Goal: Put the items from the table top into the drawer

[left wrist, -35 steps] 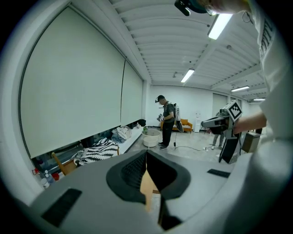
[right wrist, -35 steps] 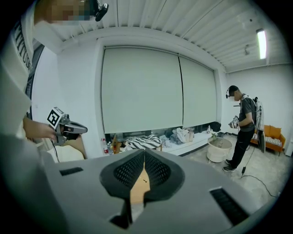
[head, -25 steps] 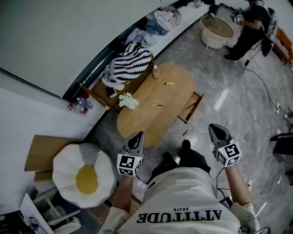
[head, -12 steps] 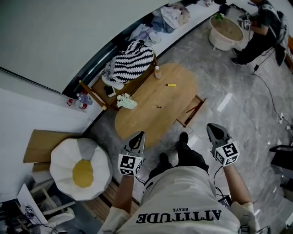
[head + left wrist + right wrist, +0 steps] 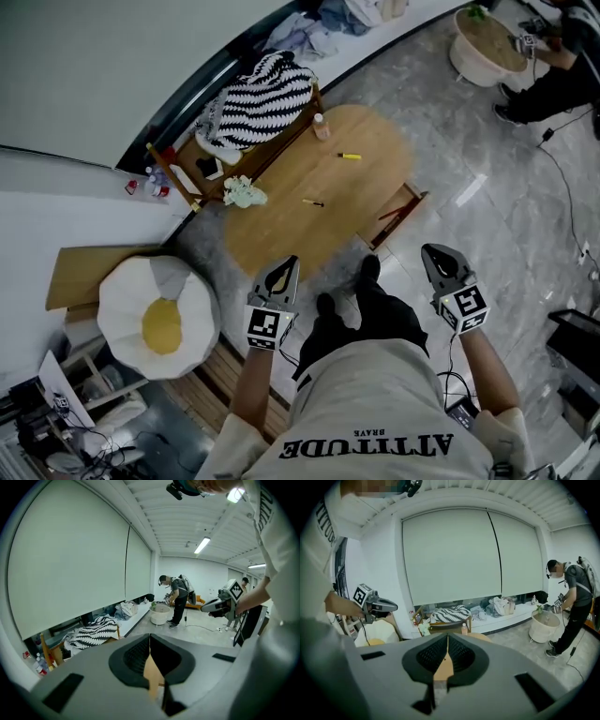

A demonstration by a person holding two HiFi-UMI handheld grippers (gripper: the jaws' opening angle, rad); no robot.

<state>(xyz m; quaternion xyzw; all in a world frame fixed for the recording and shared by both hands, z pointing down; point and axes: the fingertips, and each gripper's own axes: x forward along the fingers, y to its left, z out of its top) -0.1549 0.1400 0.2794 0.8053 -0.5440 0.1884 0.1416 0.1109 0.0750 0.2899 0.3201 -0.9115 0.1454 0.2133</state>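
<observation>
Yellow pen (image 5: 349,156), tan table (image 5: 281,230), black-white zigzag blanket (image 5: 258,98)

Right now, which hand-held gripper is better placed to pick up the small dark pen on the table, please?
Left, probably. The left hand-held gripper sits by the oval wooden table's near edge, facing the small dark pen; the right hand-held gripper hangs beside the open wooden drawer.

We see a large room staged as a living room, more studio than home. An oval wooden surface (image 5: 314,192) with an open drawer (image 5: 398,214) stands on a glossy marble-look floor (image 5: 487,244), beside a striped blanket (image 5: 258,98) and an egg-shaped cushion (image 5: 159,319). There are tall roller blinds (image 5: 468,557), ceiling strip lights (image 5: 202,544), a loose floor cable (image 5: 562,187) and a second person (image 5: 574,606) working nearby.
</observation>
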